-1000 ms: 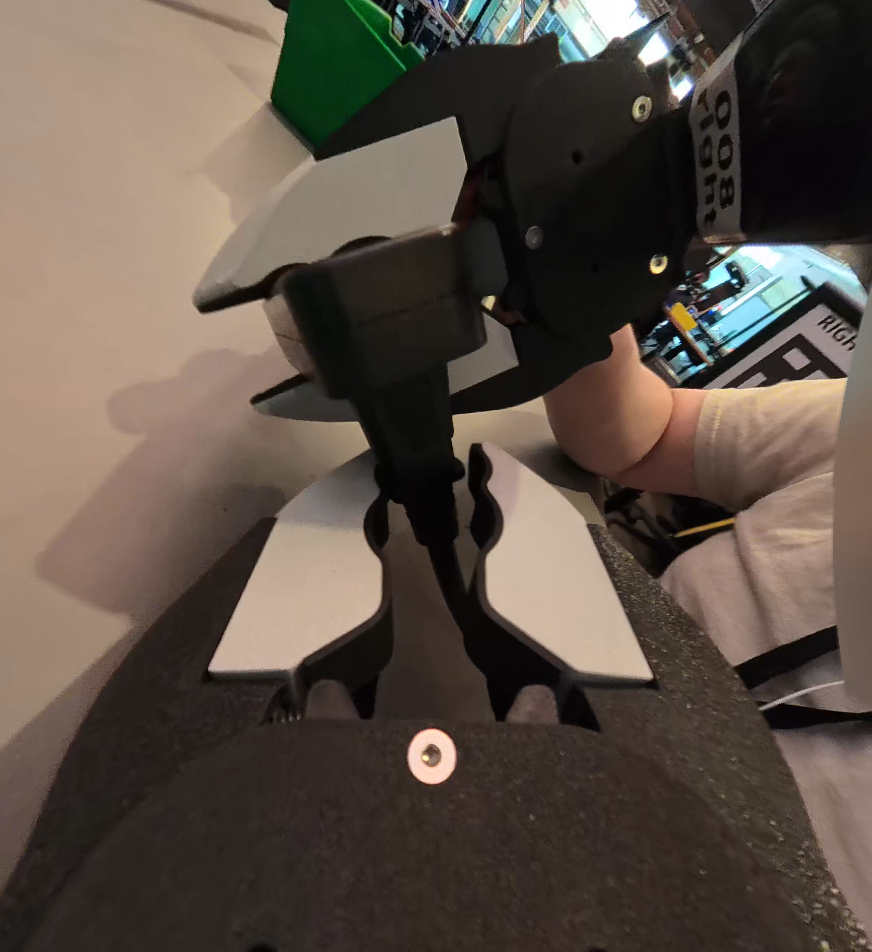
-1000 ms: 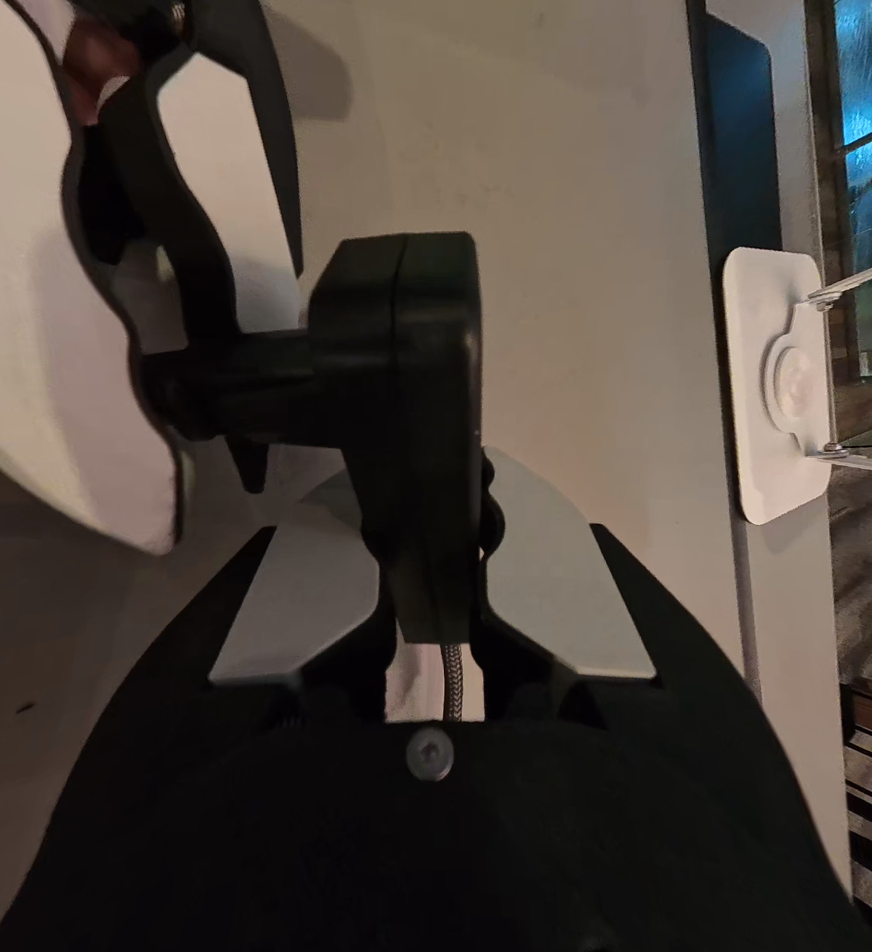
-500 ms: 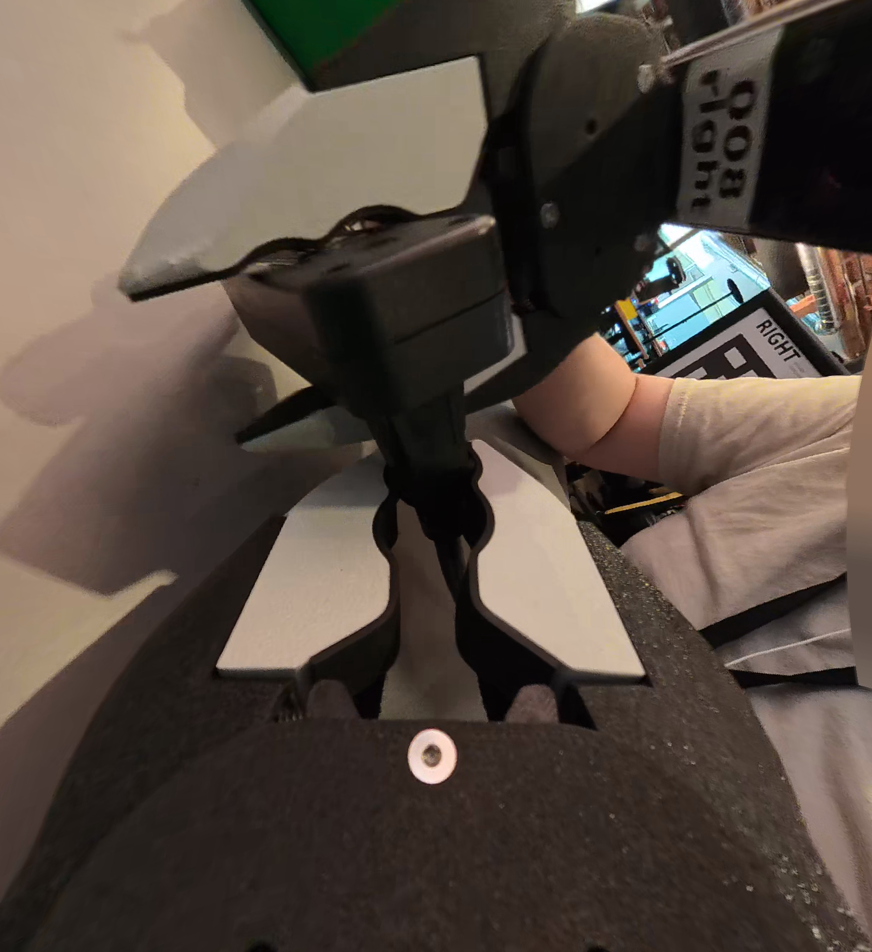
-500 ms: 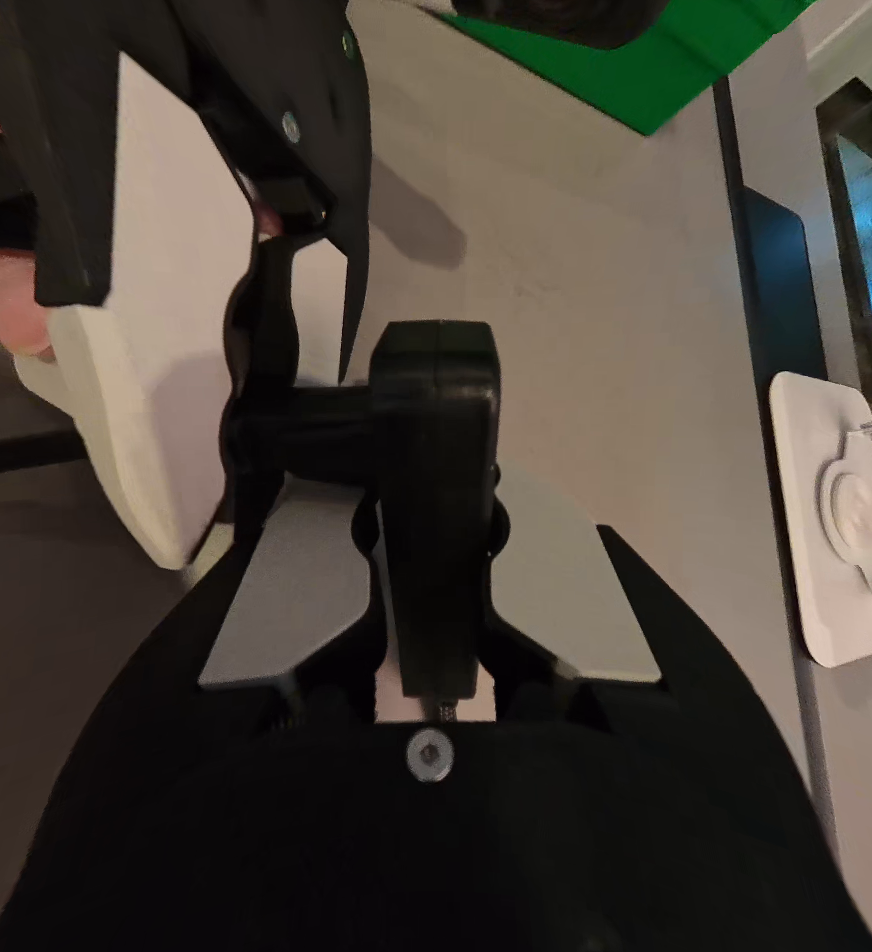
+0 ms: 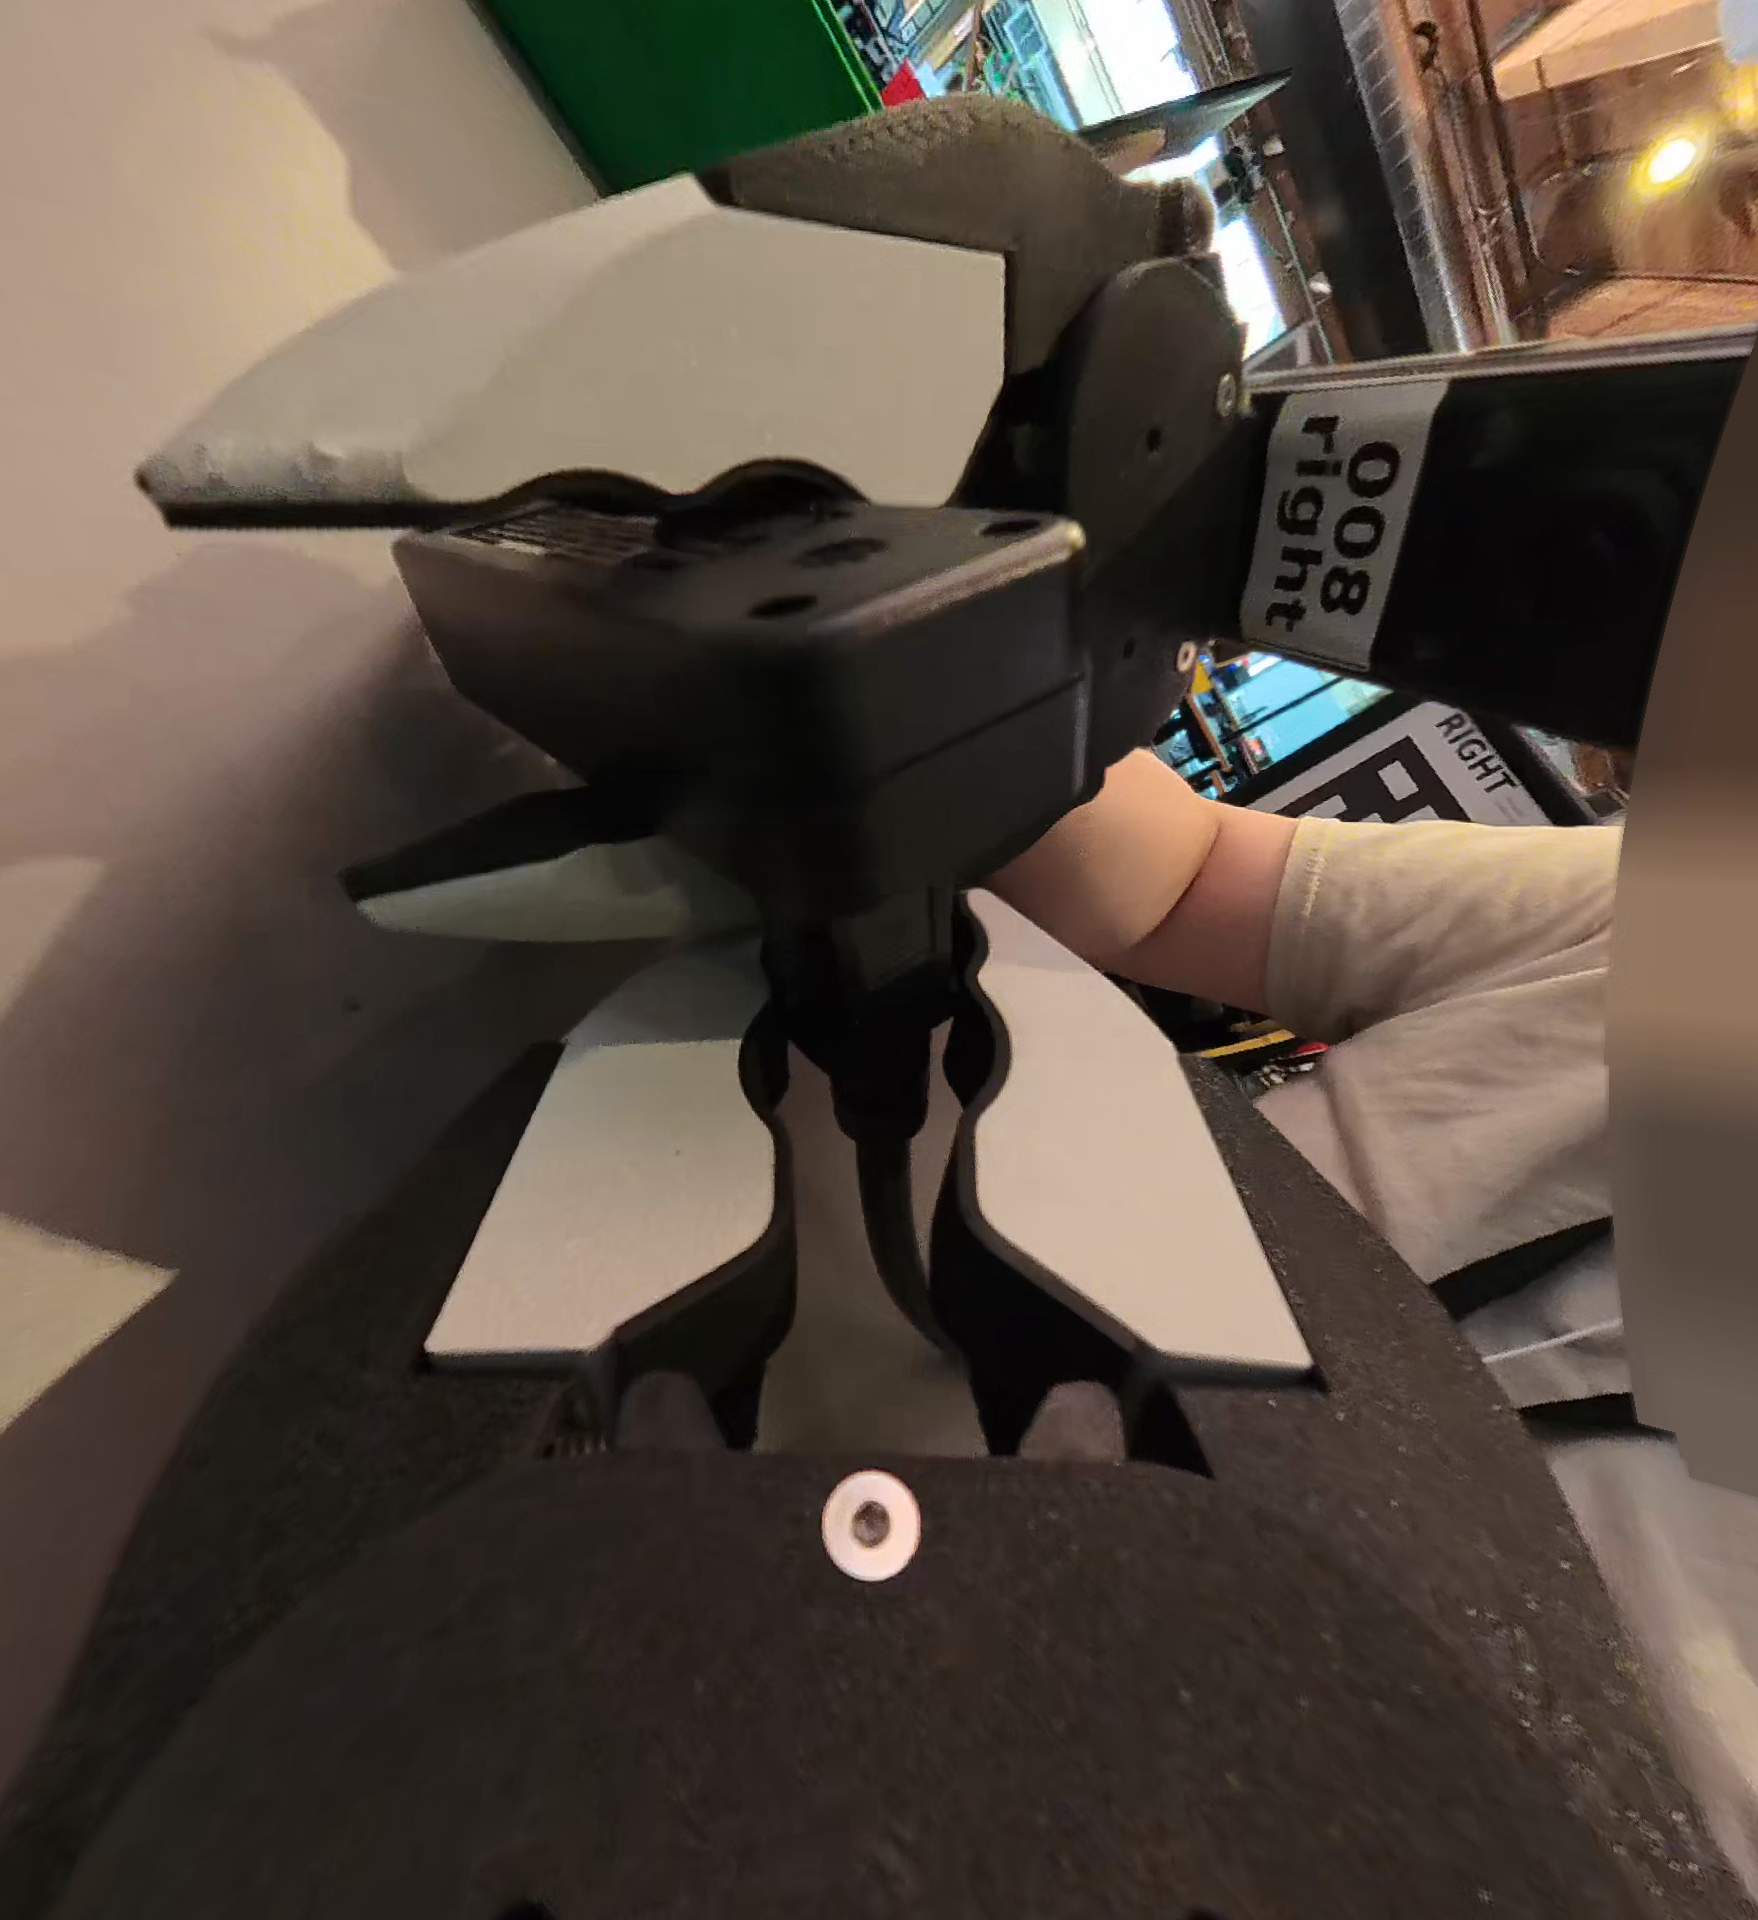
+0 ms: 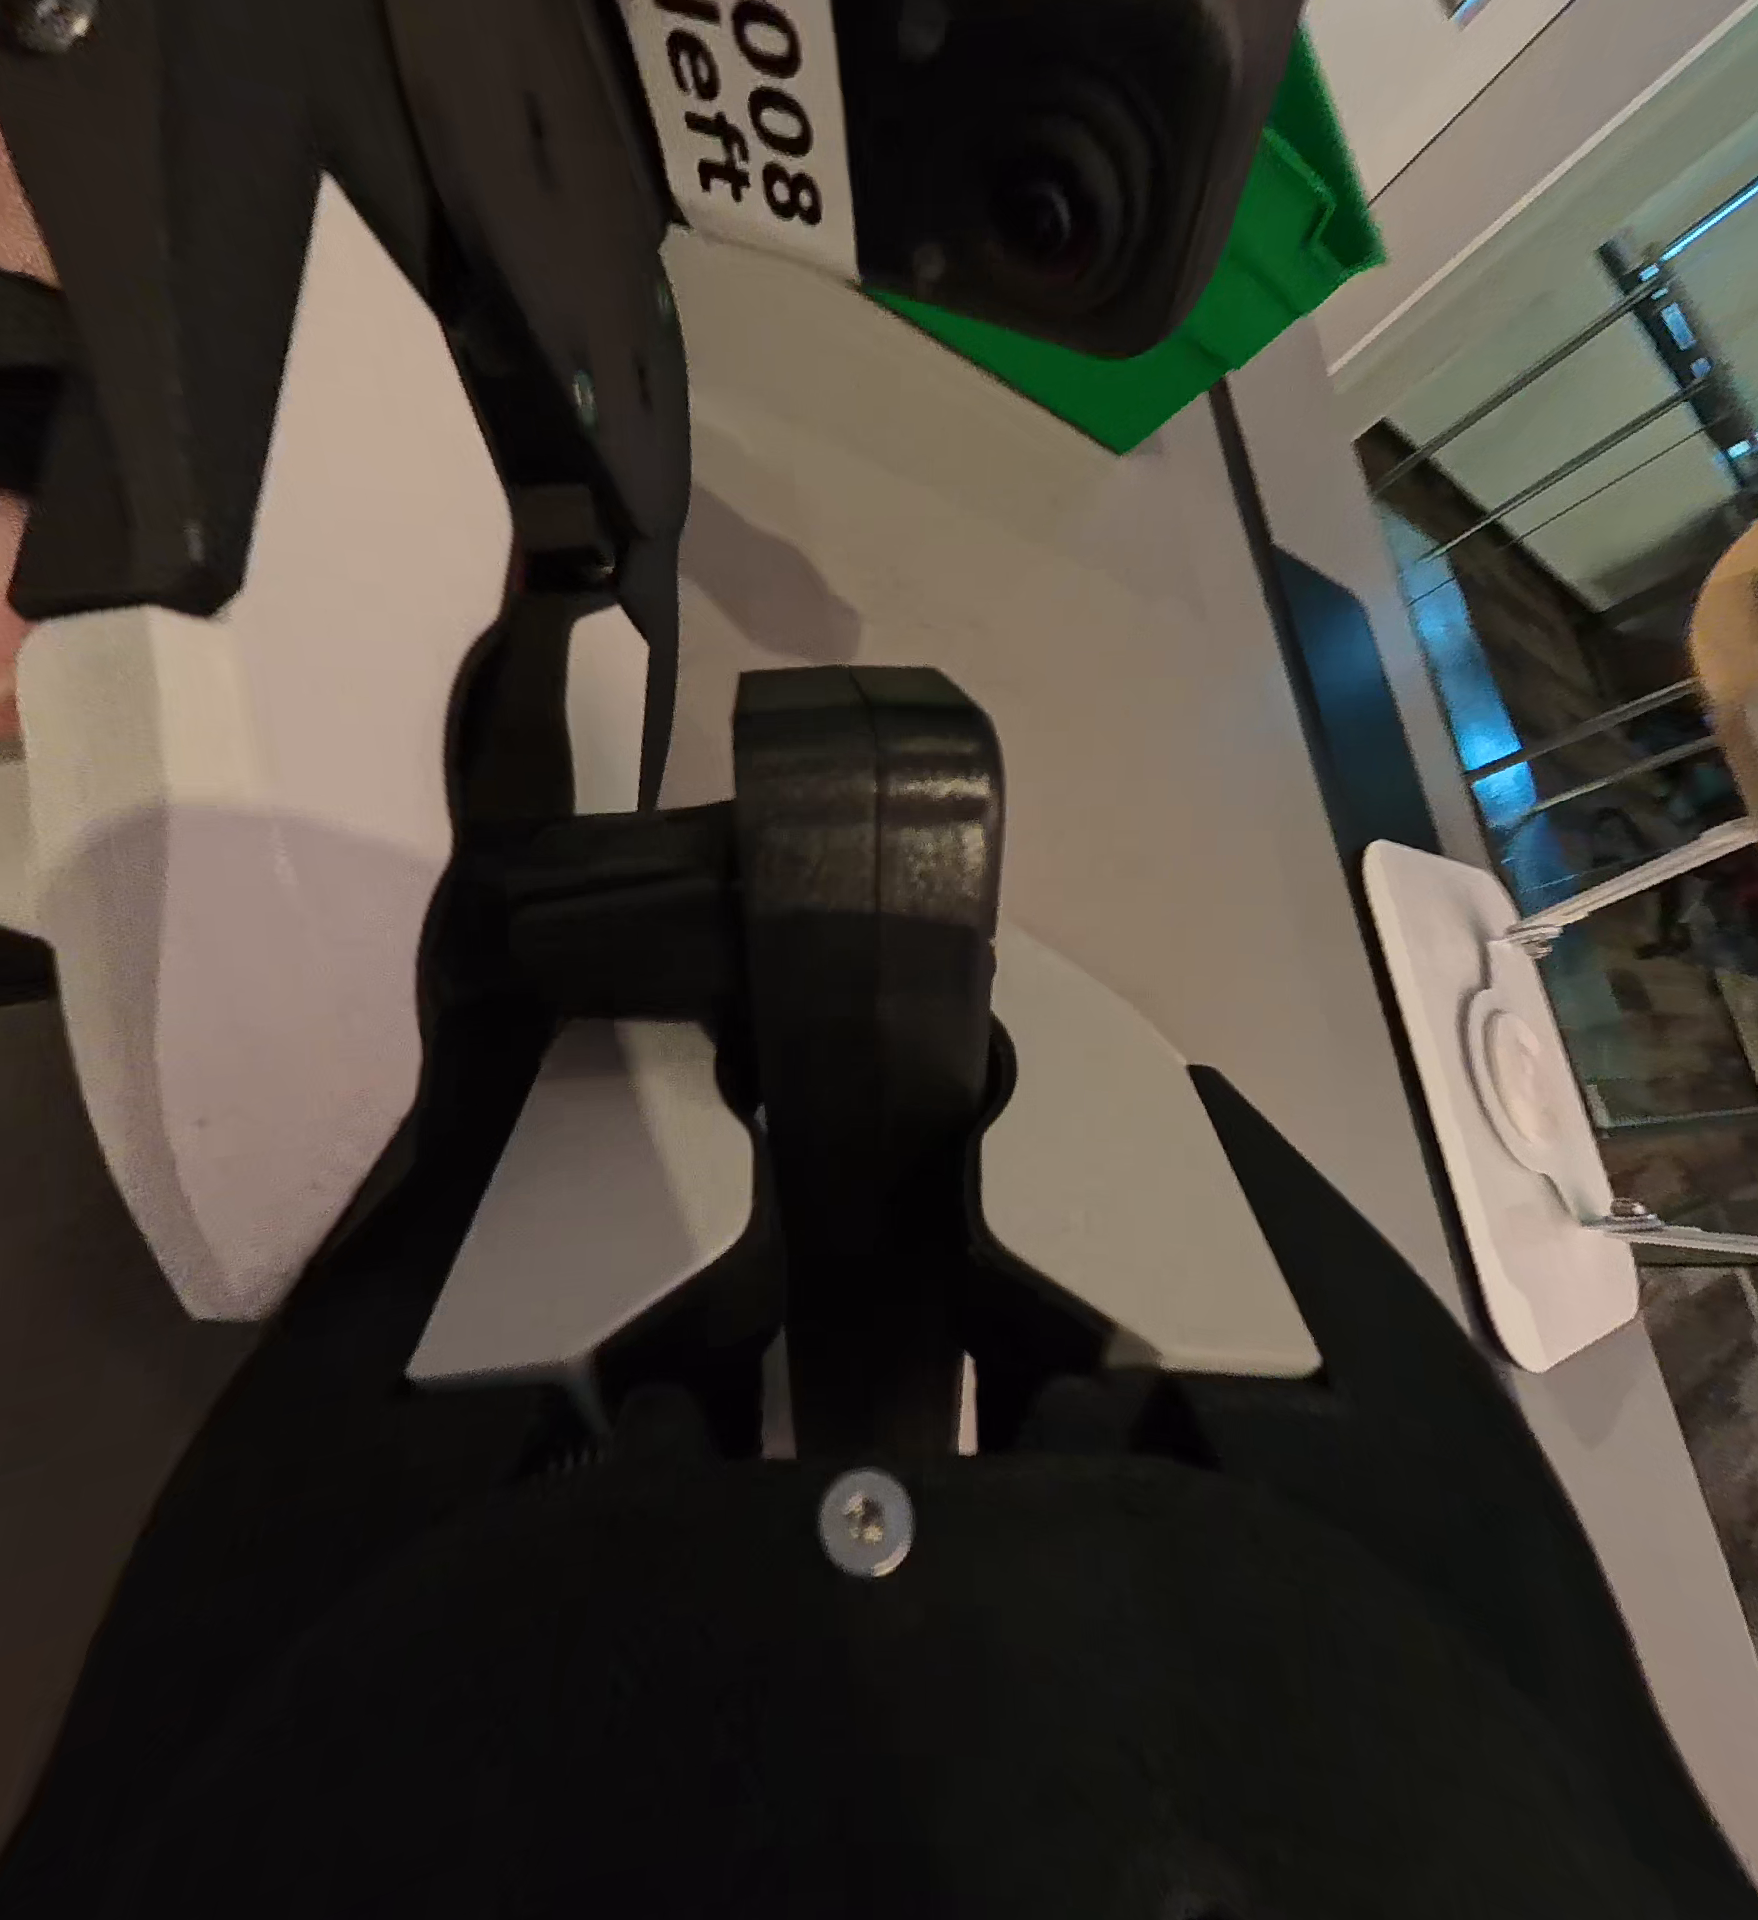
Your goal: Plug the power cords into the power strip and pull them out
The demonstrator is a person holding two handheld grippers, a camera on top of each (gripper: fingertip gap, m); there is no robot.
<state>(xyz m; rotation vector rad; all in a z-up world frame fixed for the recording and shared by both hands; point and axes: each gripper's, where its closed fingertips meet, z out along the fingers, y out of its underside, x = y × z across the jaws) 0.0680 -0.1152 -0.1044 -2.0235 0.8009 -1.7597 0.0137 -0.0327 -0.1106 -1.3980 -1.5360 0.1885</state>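
The left gripper (image 5: 859, 1023) is clamped on the ribbed neck of the plug (image 5: 870, 997), where the power cord (image 5: 890, 1247) runs back between its fingers toward the camera. The right gripper (image 6: 880, 1101) is closed flat on the black power strip (image 6: 870, 883), one finger on each broad face, so the strip stands edge-on in the right wrist view. From that view the plug (image 6: 615, 894) meets the strip's left face squarely and looks fully seated (no prongs show in the gap). Both tools are held up in the air above the pale table (image 6: 1062, 727), with a green bin (image 6: 1259, 312) at its far side and a white plate-like fixture (image 6: 1477, 1091) near the table's edge.

Judging by the seated plug, the step in hand is either finishing the push or beginning the pull. To do it well, keep the force along the prongs' axis, straight off the strip's face, with the right hand bracing against it. Twisting or levering the neck sideways could bend the prongs or slip the cord through the fingers; grip the moulded neck, not the thin cable
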